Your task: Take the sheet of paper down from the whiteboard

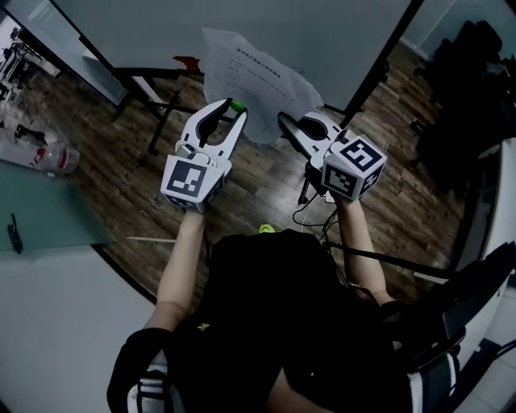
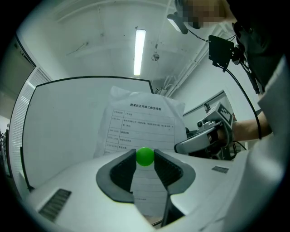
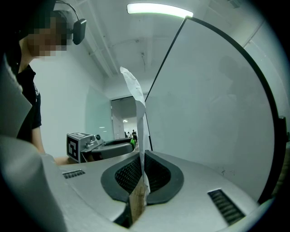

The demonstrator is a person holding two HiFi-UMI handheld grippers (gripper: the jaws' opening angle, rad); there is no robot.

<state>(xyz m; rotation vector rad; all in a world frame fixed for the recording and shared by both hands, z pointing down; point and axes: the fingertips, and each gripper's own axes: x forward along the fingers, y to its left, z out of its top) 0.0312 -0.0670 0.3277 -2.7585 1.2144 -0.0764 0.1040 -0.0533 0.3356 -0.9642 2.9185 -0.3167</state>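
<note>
The printed paper sheet (image 1: pixel 250 77) hangs free in front of the whiteboard (image 1: pixel 266 24), off its surface. My right gripper (image 1: pixel 290 123) is shut on the sheet's right edge; in the right gripper view the paper (image 3: pixel 138 113) runs edge-on between the pads of that gripper (image 3: pixel 141 171). My left gripper (image 1: pixel 234 107) is shut on a small green magnet (image 1: pixel 237 105) just in front of the sheet's lower left part. In the left gripper view the magnet (image 2: pixel 145 156) sits between the fingertips, with the paper (image 2: pixel 140 124) behind it and the right gripper (image 2: pixel 204 138) to the right.
The whiteboard's black stand legs (image 1: pixel 161 113) spread over the wooden floor. A glass table (image 1: pixel 48 214) with a plastic bottle (image 1: pixel 48 157) stands at the left. Cables (image 1: pixel 310 211) lie on the floor below the grippers. Dark chairs (image 1: pixel 476 97) fill the right side.
</note>
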